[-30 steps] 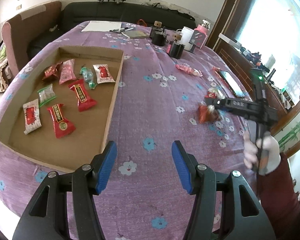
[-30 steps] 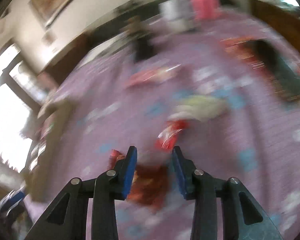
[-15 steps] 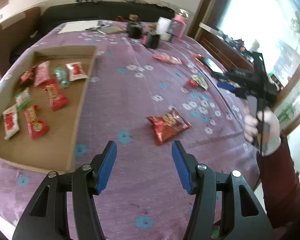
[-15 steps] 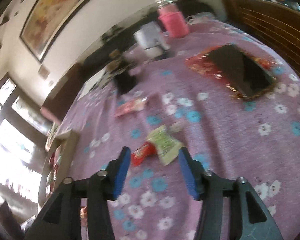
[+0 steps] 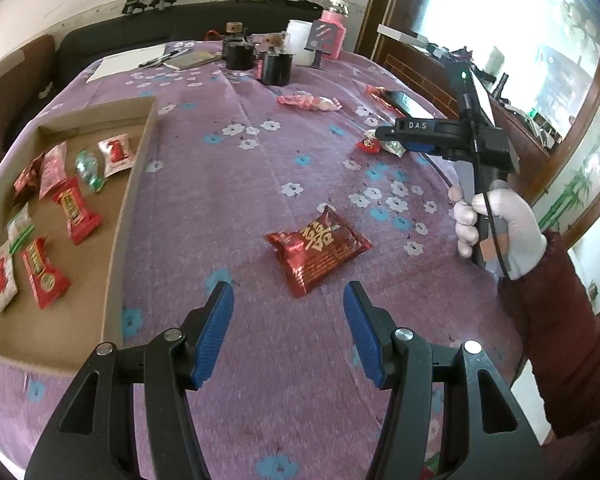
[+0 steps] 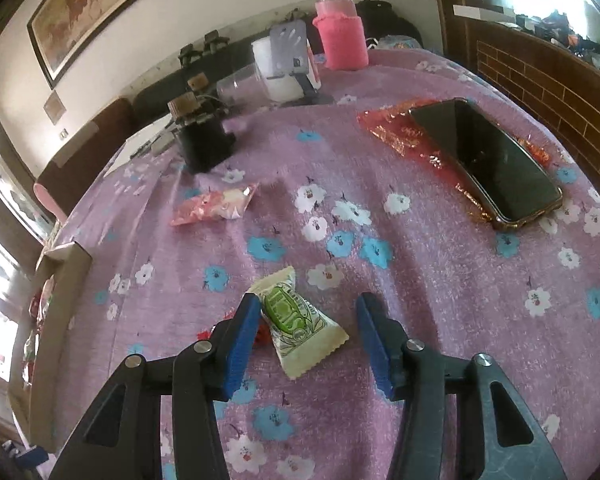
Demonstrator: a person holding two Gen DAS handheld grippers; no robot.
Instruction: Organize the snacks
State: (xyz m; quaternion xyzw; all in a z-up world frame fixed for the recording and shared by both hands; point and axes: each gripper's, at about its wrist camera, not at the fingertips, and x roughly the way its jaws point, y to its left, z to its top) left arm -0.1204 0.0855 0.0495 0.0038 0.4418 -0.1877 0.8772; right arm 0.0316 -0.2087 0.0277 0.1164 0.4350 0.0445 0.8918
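Note:
A cardboard tray on the left holds several red, pink and green snack packets. A dark red snack bag lies on the purple cloth just ahead of my open, empty left gripper. My right gripper is open and empty, its jaws either side of a white-and-green candy packet, with a small red candy behind the left finger. In the left wrist view the right gripper hovers over these candies. A pink packet lies farther back, also in the left wrist view.
A phone lies on a red foil wrapper at the right. Black jars, a white cup, a pink bottle, papers and pens stand at the table's far end. A wooden ledge runs along the right.
The right gripper let go of the dark red bag, which now lies before my left gripper, and moved away to the white-and-green candy. My left view swung right and closer to the bag.

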